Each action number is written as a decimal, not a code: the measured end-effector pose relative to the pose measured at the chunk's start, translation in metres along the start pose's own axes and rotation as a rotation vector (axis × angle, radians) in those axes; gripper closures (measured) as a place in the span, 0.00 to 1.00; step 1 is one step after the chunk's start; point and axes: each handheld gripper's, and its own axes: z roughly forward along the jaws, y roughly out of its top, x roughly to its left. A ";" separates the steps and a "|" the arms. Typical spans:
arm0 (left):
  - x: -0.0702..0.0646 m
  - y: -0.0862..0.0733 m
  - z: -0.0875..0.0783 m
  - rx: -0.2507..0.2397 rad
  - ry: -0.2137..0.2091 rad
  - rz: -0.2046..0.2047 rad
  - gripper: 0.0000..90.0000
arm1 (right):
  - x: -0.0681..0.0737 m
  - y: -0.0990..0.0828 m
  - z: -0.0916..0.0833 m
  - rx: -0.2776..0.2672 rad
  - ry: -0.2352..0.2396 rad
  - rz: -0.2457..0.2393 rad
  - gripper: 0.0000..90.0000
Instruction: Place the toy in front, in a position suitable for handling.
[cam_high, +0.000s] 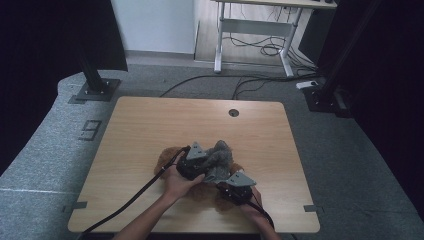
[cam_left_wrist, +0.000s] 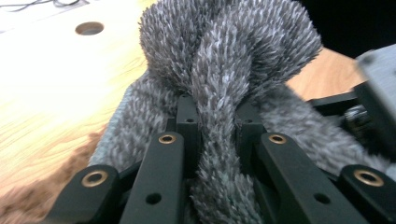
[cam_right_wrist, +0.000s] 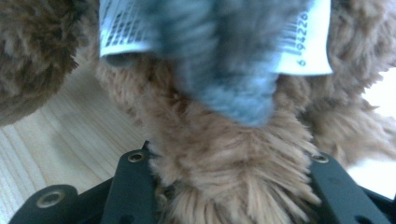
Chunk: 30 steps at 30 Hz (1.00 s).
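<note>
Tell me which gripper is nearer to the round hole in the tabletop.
Left. The left gripper, shut on the grey furry fabric, sits farther up the table, closer to the hole. The right gripper, clamping the brown plush toy, is nearer the person's edge.

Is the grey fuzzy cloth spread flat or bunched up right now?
Bunched up: the grey fuzzy cloth is gathered into thick folds, pinched in the left hand-held gripper.

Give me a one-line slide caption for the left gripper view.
Left gripper with its black jaws shut on a fold of fluffy grey fabric, above the wooden table.
</note>
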 end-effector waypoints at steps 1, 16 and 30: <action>0.003 -0.002 -0.004 -0.002 0.018 0.003 0.86 | -0.001 0.000 -0.001 0.001 0.006 0.007 0.63; 0.073 -0.061 -0.095 -0.086 0.132 -0.154 0.85 | 0.001 -0.002 -0.003 0.020 -0.015 0.010 0.65; 0.112 -0.123 -0.080 0.074 0.206 -0.273 0.85 | 0.000 -0.003 -0.004 0.021 -0.014 0.018 0.65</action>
